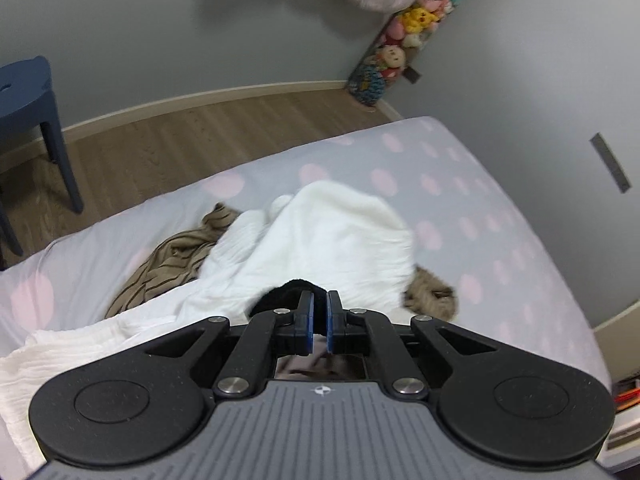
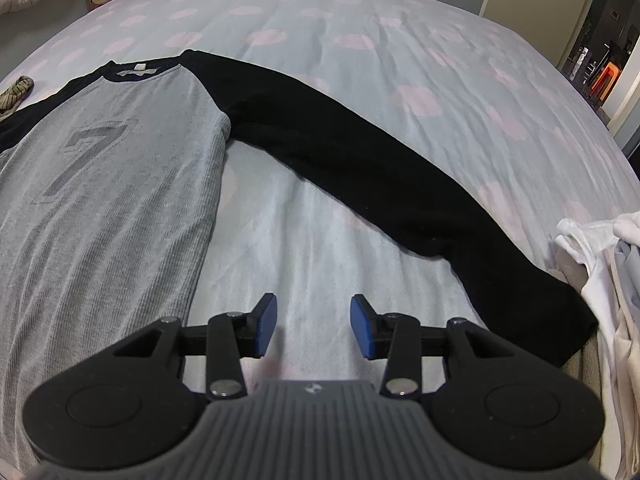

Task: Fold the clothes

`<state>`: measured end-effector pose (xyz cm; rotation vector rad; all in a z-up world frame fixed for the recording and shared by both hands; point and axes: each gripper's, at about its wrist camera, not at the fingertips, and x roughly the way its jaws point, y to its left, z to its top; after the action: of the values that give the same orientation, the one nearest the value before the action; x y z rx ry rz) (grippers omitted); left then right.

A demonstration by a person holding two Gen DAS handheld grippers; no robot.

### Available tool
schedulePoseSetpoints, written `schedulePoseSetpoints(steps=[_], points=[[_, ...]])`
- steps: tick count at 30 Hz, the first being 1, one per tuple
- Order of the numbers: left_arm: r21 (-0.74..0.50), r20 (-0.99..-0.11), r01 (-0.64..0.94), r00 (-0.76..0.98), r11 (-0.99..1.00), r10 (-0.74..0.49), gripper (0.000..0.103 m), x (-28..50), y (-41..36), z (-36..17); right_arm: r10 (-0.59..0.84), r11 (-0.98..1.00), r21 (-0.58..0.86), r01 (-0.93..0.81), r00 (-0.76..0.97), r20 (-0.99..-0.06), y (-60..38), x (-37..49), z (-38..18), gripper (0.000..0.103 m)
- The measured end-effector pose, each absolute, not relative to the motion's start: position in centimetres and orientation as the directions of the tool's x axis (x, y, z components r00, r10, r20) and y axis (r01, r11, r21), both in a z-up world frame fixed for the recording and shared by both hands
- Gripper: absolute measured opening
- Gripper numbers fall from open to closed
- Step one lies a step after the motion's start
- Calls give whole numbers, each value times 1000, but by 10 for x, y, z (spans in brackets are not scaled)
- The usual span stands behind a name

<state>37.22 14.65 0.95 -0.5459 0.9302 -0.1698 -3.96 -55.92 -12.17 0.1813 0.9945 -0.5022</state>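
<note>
In the right wrist view, the right tongs (image 2: 313, 326) stand spread wide, nothing between their blue pads, hovering over bare polka-dot bed (image 2: 400, 60) sheet. Just to their left lies the grey body of a raglan shirt (image 2: 100, 184), flat on the bed, a large "7" on it and the collar at the far end. Its black sleeve (image 2: 360, 152) runs from the far shoulder toward the near right, the cuff ending close to a heap of pale clothes (image 2: 600, 280) at the right edge. A striped garment shows small at the far left.

In the left wrist view, the left tongs (image 1: 319, 316) are pressed nearly together, pinching a fold of black fabric (image 1: 284, 294) at their tips. Just beyond lies a white garment (image 1: 320, 232) in a loose mound, over a tan striped garment (image 1: 172, 264) that shows on its left. Farther off are the wooden floor (image 1: 180, 140), a blue stool (image 1: 28, 92) at far left, and plush toys (image 1: 408, 36) against the wall.
</note>
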Motion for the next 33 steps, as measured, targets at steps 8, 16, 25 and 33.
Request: schedulePoseSetpoints(steps=[8,16,25,33], points=[[-393,-811,-96,504,915,-295,4,357,150,-34,-315,872,-62,485,459,-831,-560,-42,-121,44],[-379,-831,-145,489,914,-266,9,345,158,-85,-310,868,-50,493,461,-831,-561,-42,-120,44],[-378,-844,84,378,922,-381,16,299,94,-53,-198,866,78,494,482,-853,-574,-47,-123,37],[-367,-877,431,135,824,-461,16,238,-25,-38,66,923,232,307,467,-882,-558,-47,-124,31]])
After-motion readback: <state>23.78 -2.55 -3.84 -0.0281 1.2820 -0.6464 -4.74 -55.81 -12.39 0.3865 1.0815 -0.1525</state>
